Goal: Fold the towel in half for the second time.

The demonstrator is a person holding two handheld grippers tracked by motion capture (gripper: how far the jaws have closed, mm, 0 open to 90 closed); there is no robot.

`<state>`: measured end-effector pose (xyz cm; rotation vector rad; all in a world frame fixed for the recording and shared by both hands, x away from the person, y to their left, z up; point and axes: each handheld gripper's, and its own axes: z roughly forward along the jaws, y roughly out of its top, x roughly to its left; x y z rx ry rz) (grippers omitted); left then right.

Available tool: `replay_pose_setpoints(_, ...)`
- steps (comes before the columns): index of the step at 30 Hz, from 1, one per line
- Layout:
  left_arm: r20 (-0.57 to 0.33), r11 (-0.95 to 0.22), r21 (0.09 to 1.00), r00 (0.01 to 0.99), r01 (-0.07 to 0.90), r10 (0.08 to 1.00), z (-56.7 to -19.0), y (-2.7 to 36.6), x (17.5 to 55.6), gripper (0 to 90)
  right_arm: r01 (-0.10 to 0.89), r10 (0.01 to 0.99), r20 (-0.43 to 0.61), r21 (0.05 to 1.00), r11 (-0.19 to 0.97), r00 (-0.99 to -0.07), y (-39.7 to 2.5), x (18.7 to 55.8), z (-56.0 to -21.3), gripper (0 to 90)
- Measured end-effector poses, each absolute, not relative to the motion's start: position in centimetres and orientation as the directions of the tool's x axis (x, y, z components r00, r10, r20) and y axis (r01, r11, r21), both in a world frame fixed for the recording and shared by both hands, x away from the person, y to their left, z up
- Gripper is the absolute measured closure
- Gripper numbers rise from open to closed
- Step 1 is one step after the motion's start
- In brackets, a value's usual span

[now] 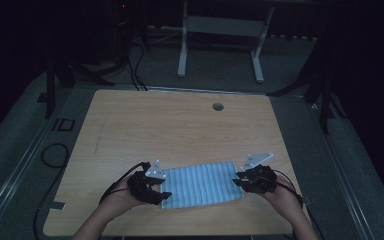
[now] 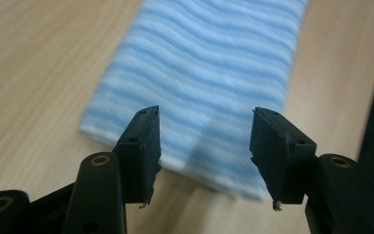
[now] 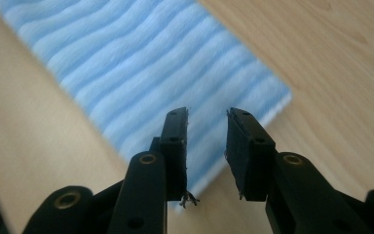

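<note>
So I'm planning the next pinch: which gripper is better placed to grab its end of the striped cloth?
Probably the left gripper: its wide-open jaws already straddle the cloth edge. The right gripper has a narrower gap.

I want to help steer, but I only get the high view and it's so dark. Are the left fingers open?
Observer: Yes. The left gripper has its fingers spread wide, over the short end of the blue striped cloth.
Operator: And the right ones?
Observer: The right gripper is open too, but with a narrower gap than the left.
Operator: Is either pinching the cloth?
Observer: No. In both gripper views the cloth lies flat on the wooden table, with nothing between the fingers.
</note>
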<state>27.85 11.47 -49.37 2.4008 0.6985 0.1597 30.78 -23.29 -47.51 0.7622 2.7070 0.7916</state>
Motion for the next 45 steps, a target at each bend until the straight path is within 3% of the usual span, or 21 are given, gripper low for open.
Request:
replay_pose_setpoints(7, -0.099, -0.674, 0.564, 0.85, 0.477, 0.518, -52.4, 10.2, 29.7, 38.9, 0.447, 0.543, -0.045, 0.513, 0.733, -0.839, -21.2, 33.7, -50.6, 59.1)
replay_pose_setpoints(13, -0.107, -0.666, 0.564, 0.843, 0.488, 0.527, -53.4, 10.6, 30.7, 38.4, 0.471, 0.554, -0.027, 0.491, 0.733, -0.832, -20.6, 34.8, -52.5, 56.8)
replay_pose_setpoints(20, -0.138, -0.639, 0.586, 0.839, 0.498, 0.527, -53.7, 12.0, 33.3, 38.5, 0.48, 0.557, -0.005, 0.499, 0.721, -0.831, -20.1, 35.9, -52.7, 54.3)
replay_pose_setpoints(34, -0.055, -0.658, 0.544, 0.804, 0.522, 0.592, -53.4, 12.4, 37.6, 38.5, 0.505, 0.583, -0.013, 0.485, 0.714, -0.812, -18.0, 39.7, -52.6, 52.3)
replay_pose_setpoints(45, -0.048, -0.648, 0.512, 0.771, 0.565, 0.635, -53.1, 13.1, 40.4, 38.4, 0.527, 0.602, -0.004, 0.479, 0.702, -0.798, -16.6, 42.8, -52.6, 51.9)
